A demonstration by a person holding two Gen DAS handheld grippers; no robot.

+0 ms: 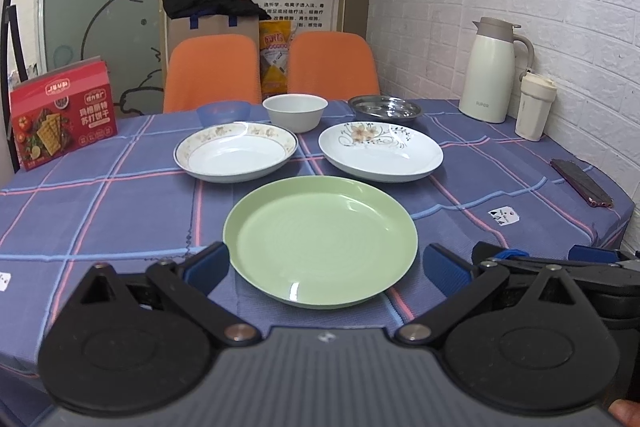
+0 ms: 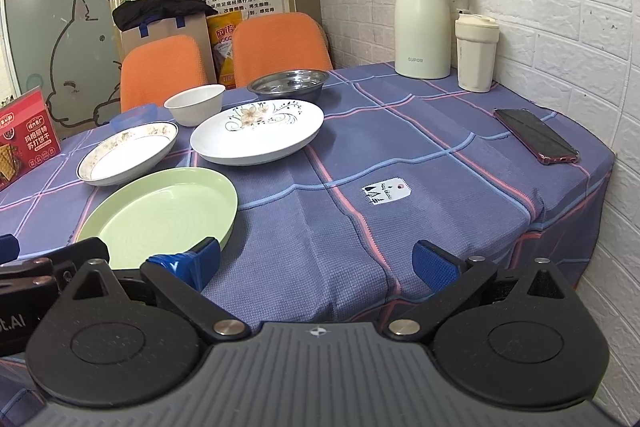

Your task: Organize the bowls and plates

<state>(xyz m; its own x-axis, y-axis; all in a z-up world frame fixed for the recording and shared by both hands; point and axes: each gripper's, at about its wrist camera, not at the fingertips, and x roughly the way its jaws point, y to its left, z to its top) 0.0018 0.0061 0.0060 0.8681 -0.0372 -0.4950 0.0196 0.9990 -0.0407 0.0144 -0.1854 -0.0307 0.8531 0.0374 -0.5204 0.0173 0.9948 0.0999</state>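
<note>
A green plate (image 1: 320,239) (image 2: 164,211) lies nearest on the blue checked tablecloth. Behind it sit a gold-rimmed white plate (image 1: 236,151) (image 2: 126,151) at left and a flower-patterned white plate (image 1: 380,151) (image 2: 258,129) at right. Further back stand a blue bowl (image 1: 223,111) (image 2: 134,117), a white bowl (image 1: 295,111) (image 2: 195,103) and a steel dish (image 1: 385,108) (image 2: 288,85). My left gripper (image 1: 322,269) is open, its fingers either side of the green plate's near edge. My right gripper (image 2: 316,263) is open over bare cloth to the right of the green plate.
A red biscuit box (image 1: 62,113) stands at the left edge. A cream thermos (image 2: 424,23) and tumbler (image 2: 477,51) stand by the brick wall, with a phone (image 2: 536,135) near the table's right edge. Two orange chairs (image 1: 332,63) are behind the table.
</note>
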